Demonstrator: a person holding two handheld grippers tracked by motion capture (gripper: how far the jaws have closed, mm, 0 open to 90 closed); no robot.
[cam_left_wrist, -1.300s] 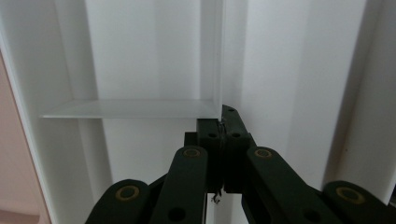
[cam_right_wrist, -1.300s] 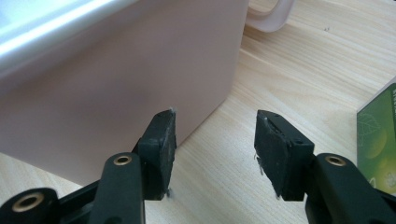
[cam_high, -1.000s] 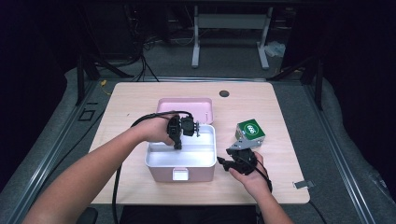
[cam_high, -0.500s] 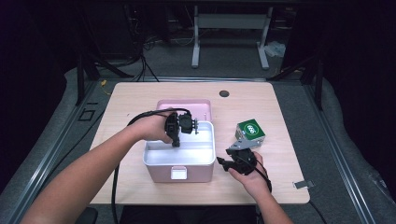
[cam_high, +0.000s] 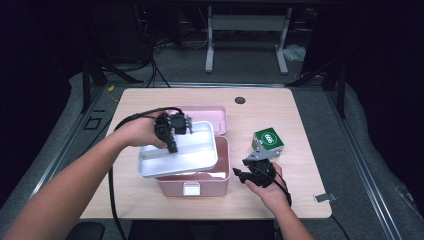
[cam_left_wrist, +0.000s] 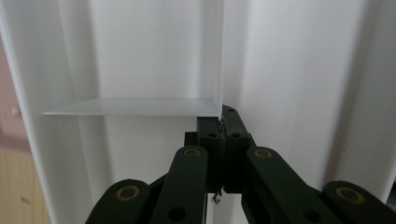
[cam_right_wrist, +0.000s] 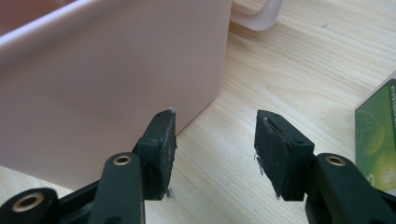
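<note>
The table (cam_high: 150, 100) is the widest thing here, pale wood, and on it stands the pink box (cam_high: 200, 182) with its lid (cam_high: 210, 116) lying flat just behind it. Above the box I hold the white tray (cam_high: 190, 152), lifted clear and tilted, overhanging the box toward my left. My left claw (cam_high: 171, 139) is pinched tight on the tray's thin upright divider (cam_left_wrist: 219, 70), pads (cam_left_wrist: 211, 140) pressed together on either side of that wall. I judge the tray light, stiff moulded plastic, smooth and likely slippery, so a one-point pinch lets it swing; taking it near the middle divider, as I do, should keep it balanced better than a corner would. It looks thin enough to flex if squeezed hard on its rim. My right claw (cam_high: 251, 172) rests low on the table beside the box's corner, jaws spread and holding nothing. The small green carton (cam_high: 269, 141) sits just beyond it, near but apart from the box.
</note>
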